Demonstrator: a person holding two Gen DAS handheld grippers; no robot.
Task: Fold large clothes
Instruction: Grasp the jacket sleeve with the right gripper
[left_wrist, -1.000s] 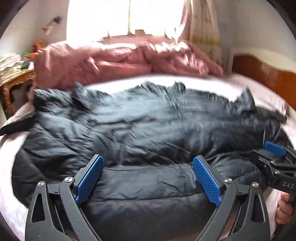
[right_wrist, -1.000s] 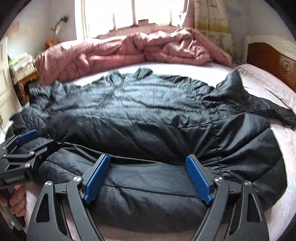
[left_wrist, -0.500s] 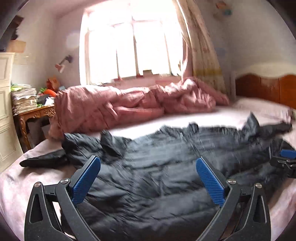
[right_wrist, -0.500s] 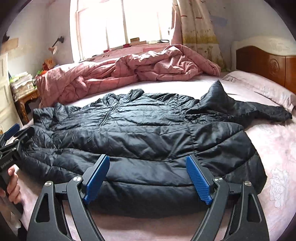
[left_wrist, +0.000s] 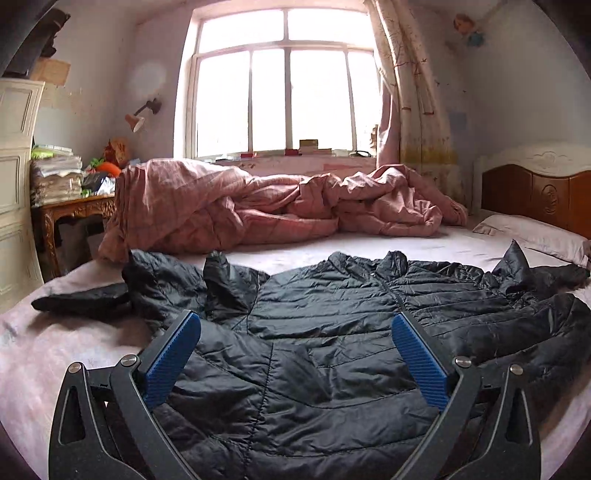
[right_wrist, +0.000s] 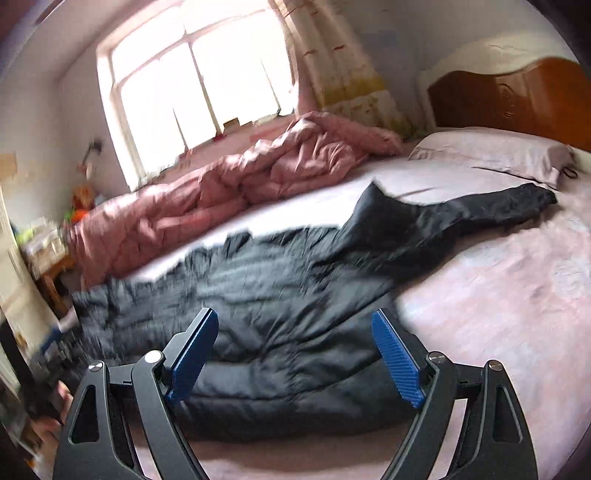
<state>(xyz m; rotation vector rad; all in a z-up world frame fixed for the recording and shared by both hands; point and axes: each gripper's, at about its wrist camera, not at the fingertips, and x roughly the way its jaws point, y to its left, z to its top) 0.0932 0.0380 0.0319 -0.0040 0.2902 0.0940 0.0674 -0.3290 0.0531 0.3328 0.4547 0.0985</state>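
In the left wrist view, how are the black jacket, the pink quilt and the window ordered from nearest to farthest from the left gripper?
1. Black jacket: spread on the bed, lying directly below the left gripper and its open jaws.
2. Pink quilt: bunched up across the bed, beyond the jacket.
3. Window: in the back wall, behind the quilt.

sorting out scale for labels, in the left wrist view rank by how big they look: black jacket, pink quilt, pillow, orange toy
1. black jacket, though it lies nearest the camera, which inflates it
2. pink quilt, farther back, so it may really rival the jacket
3. pillow
4. orange toy, smallest
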